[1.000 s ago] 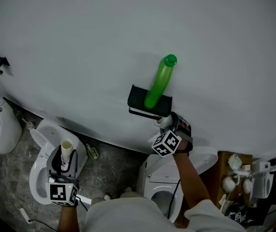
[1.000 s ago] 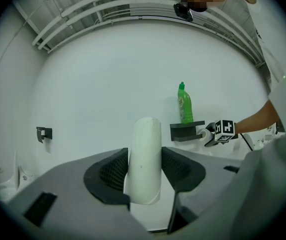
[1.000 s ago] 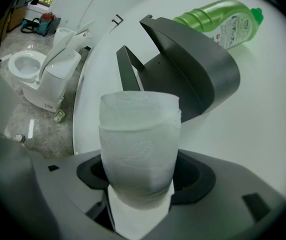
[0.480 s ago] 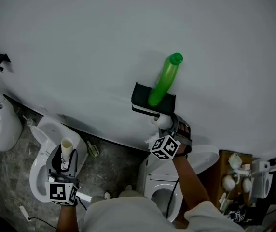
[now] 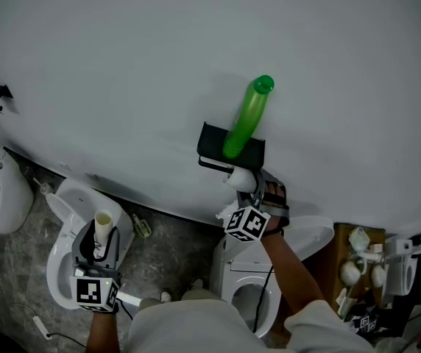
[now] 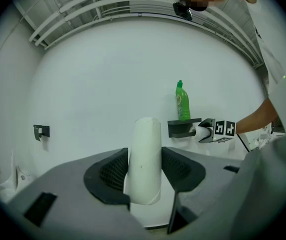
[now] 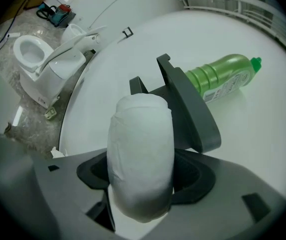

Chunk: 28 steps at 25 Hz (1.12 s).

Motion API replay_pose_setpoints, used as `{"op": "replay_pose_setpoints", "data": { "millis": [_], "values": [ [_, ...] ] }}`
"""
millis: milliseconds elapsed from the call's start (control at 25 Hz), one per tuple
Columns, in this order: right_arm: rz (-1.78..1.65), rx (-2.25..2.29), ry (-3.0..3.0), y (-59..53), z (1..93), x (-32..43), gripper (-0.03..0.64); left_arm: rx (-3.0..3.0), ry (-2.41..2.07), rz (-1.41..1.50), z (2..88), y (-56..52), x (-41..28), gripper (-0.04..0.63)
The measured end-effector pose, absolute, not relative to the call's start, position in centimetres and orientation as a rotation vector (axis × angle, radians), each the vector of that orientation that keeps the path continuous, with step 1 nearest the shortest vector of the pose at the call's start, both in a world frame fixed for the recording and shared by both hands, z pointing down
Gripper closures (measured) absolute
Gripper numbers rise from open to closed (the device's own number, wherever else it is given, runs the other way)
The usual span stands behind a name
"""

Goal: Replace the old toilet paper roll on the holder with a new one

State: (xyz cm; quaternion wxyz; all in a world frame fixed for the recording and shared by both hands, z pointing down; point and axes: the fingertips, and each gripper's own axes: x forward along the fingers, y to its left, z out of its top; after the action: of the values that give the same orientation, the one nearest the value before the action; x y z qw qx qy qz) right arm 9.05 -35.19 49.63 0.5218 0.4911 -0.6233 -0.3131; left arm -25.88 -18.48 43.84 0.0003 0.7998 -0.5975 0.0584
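left fingers (image 6: 110, 171) pinch bare cardboard tube (image 6: 146, 149) | right fingers (image 7: 192, 176) pinch white paper roll (image 7: 140, 149) | square bore to black wall holder (image 7: 185, 109), push straight

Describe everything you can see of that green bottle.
The green bottle is plastic by the look, with ribs near its base, a pale side label and a small green cap. It stands upright on the top shelf of the dark holder, close to the white wall. Only the shelf appears to touch it.
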Motion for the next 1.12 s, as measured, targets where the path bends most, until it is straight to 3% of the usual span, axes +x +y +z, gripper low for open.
{"op": "replay_pose_setpoints", "data": {
  "millis": [1120],
  "values": [
    [-0.968, 1.202, -1.522, -36.0, 48.8, 3.9, 0.318, 2.518, -1.831, 0.281, 44.6, -17.8, -25.8, 0.39]
  ]
}}
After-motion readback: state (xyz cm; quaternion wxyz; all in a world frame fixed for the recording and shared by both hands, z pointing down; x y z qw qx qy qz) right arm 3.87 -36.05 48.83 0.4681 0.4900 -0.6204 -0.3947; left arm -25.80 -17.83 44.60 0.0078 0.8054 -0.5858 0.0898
